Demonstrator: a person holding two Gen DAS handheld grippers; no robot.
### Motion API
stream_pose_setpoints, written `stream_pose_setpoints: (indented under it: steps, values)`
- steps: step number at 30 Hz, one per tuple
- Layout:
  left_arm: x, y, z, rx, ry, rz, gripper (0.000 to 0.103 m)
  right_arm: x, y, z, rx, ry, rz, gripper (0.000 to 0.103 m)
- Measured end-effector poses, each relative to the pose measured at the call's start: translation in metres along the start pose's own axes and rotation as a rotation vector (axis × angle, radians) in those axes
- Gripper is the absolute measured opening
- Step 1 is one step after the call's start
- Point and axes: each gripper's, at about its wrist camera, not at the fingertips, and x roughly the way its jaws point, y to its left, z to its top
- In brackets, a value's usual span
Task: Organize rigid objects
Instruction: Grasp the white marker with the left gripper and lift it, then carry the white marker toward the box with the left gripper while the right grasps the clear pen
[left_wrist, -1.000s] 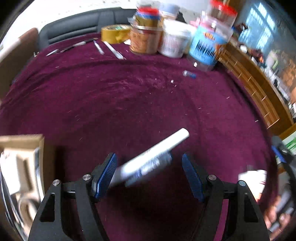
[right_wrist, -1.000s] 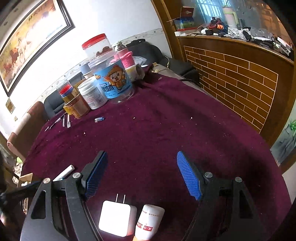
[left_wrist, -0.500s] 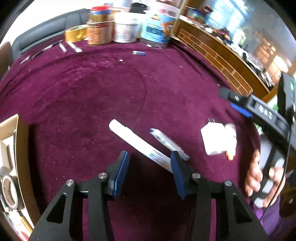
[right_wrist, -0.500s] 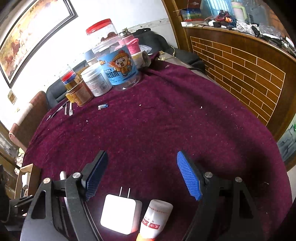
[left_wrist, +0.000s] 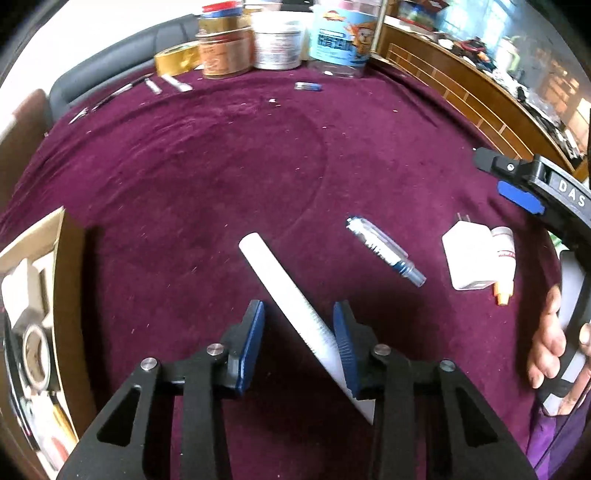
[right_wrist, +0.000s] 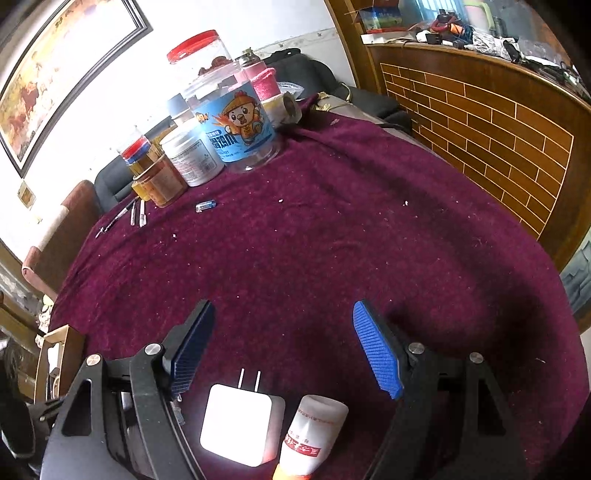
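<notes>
Left wrist view shows one maroon velvet-covered table (left_wrist: 221, 166) carrying five jars, left claw (left_wrist: 299, 341) half-closed around one white cylindrical tube (left_wrist: 284, 295), right claw (right_wrist: 284, 350) wide open, empty.

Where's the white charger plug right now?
In the right wrist view the white charger plug lies on the maroon cloth between the open right gripper's fingers, prongs pointing away, with the small glue bottle on its right.

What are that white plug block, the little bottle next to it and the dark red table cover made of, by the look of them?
The plug block looks like smooth glossy white plastic, with two shiny metal prongs. The little bottle seems matte white plastic with a printed red label and an orange tip. The table cover looks like fuzzy, velvety cloth: it creases and holds lint specks.
</notes>
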Motion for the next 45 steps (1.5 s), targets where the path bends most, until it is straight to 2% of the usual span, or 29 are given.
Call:
stream_pose_setpoints:
  steps: [3,5,7,9,10,14,17,19,23,24,27,28,29,31,32,34,35,37,39,45]
  values:
    - [0.003,-0.011,-0.006,-0.007,-0.057,0.066,0.037,-0.001,0.004,-0.001,-0.02,-0.007,0.002,0.077]
    - [0.004,-0.017,-0.009,-0.016,-0.085,0.084,0.045,-0.001,0.005,-0.002,-0.03,-0.009,-0.003,0.077]
    - [0.003,-0.021,-0.015,-0.017,-0.118,0.097,0.045,-0.001,0.005,-0.003,-0.034,-0.01,0.0,0.077]
    - [-0.002,-0.018,-0.019,-0.025,-0.133,0.095,0.015,-0.001,0.007,-0.003,-0.042,-0.013,0.011,0.077]
    - [-0.006,-0.014,-0.021,-0.04,-0.131,0.09,0.011,-0.003,0.008,-0.004,-0.05,-0.018,0.018,0.077]
    - [-0.043,0.019,-0.045,-0.136,-0.182,0.022,0.011,-0.012,0.022,-0.007,-0.104,-0.066,0.043,0.077]
    - [-0.077,0.043,-0.066,-0.2,-0.24,-0.015,0.011,-0.018,0.046,-0.017,-0.203,-0.075,0.114,0.077]
    - [-0.101,0.061,-0.084,-0.245,-0.275,-0.041,0.011,-0.018,0.064,-0.025,-0.282,-0.059,0.16,0.077]
    - [-0.128,0.087,-0.105,-0.282,-0.316,-0.053,0.011,-0.008,0.106,-0.045,-0.433,0.039,0.17,0.077]
    - [-0.137,0.095,-0.113,-0.296,-0.333,-0.051,0.011,-0.003,0.114,-0.048,-0.46,0.064,0.16,0.076]
    - [-0.155,0.116,-0.129,-0.337,-0.369,-0.037,0.011,0.018,0.131,-0.058,-0.533,0.115,0.037,0.076]
    - [-0.16,0.126,-0.137,-0.36,-0.38,-0.018,0.012,0.026,0.134,-0.061,-0.55,0.128,-0.008,0.074]
    - [-0.164,0.137,-0.144,-0.389,-0.388,-0.03,0.013,0.031,0.135,-0.063,-0.558,0.142,-0.03,0.07]
    - [-0.166,0.156,-0.157,-0.445,-0.394,-0.067,0.016,0.044,0.133,-0.067,-0.555,0.215,-0.046,0.041]
    - [-0.165,0.164,-0.161,-0.47,-0.397,-0.081,0.016,0.041,0.13,-0.066,-0.542,0.2,-0.038,0.036]
    - [-0.168,0.18,-0.171,-0.523,-0.413,-0.147,0.016,0.04,0.129,-0.067,-0.53,0.216,-0.04,0.013]
    - [-0.17,0.184,-0.175,-0.535,-0.419,-0.156,0.011,0.039,0.128,-0.068,-0.526,0.22,-0.046,0.013]
    - [-0.177,0.193,-0.183,-0.546,-0.443,-0.175,0.011,0.038,0.126,-0.07,-0.516,0.226,-0.045,0.013]
    - [-0.181,0.205,-0.19,-0.572,-0.465,-0.252,0.011,0.033,0.123,-0.071,-0.495,0.23,-0.036,0.013]
    - [-0.184,0.241,-0.212,-0.647,-0.459,-0.345,0.011,-0.001,0.139,-0.066,-0.434,0.226,0.092,0.013]
